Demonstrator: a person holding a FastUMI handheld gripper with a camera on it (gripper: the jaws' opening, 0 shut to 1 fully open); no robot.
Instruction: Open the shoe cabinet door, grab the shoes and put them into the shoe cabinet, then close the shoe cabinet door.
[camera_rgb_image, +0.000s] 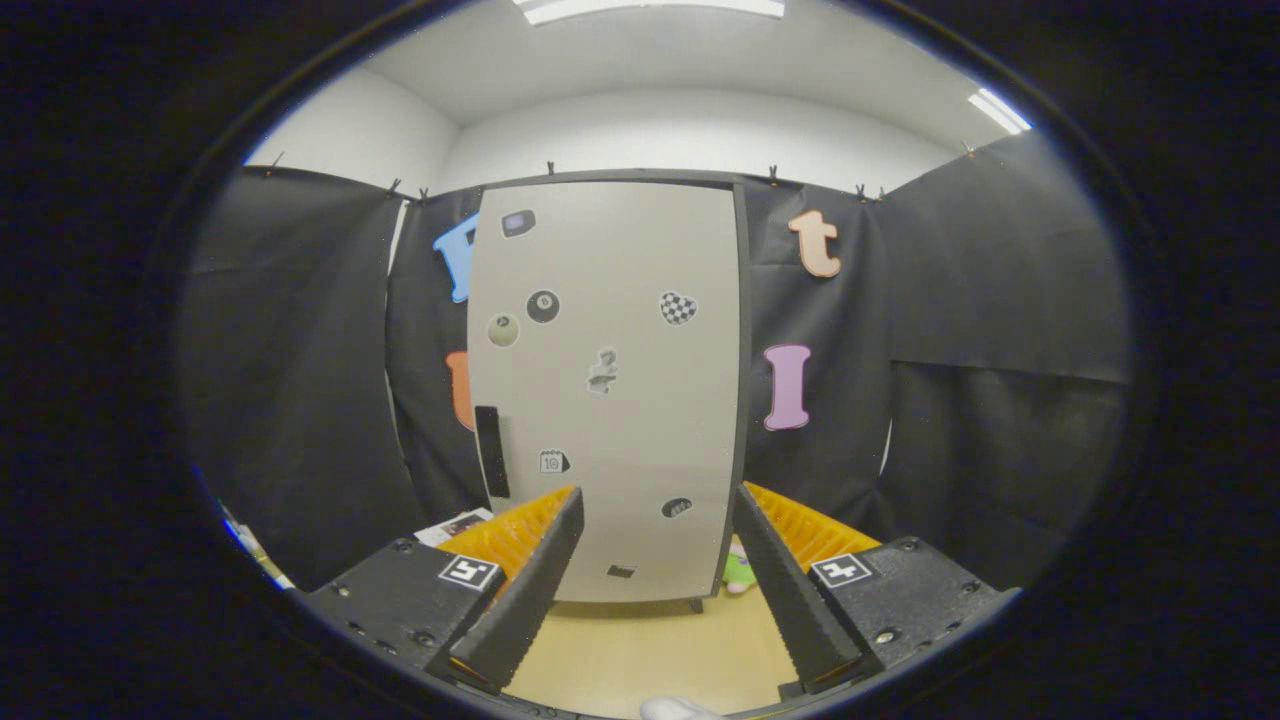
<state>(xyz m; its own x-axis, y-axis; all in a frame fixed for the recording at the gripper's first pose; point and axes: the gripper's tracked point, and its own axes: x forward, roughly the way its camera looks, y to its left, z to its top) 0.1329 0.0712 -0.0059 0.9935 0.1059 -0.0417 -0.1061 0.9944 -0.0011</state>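
Gripper (660, 500) stands apart and empty before the closed shoe cabinet door (610, 390).

In the gripper view the door stands beyond the fingers, covered with small stickers, a dark handle (491, 452) near its left edge. A green thing (739, 574), maybe a shoe, is half hidden behind the cabinet's lower right corner on the wooden floor (640, 650).
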